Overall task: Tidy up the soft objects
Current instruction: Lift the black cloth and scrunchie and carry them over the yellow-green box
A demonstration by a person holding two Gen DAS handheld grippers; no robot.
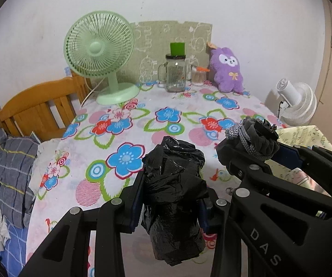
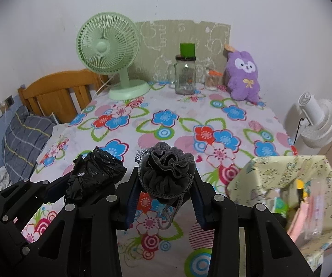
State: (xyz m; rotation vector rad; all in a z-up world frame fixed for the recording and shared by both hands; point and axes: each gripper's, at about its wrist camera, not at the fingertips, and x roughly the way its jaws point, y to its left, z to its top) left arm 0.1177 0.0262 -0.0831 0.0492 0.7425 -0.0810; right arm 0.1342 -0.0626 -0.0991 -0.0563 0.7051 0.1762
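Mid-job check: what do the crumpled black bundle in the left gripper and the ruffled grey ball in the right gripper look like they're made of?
Crumpled black bundle: looks like thin plastic film, perhaps a bin bag; it is glossy, with sharp creases catching the light. Ruffled grey ball: looks like soft matte fabric or mesh gathered into folds, with a braided grey cord wrapped around and hanging below it; possibly a bath puff, but the weave is too fine to confirm.

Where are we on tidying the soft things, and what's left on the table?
Done: the yellow patterned box already holds some items. In hand: the left gripper clamps a black plastic bag bundle, and the right gripper holds a grey drawstring pouch; both are lifted off the floral tablecloth, not yet boxed. Left: the purple plush toy by the wall.
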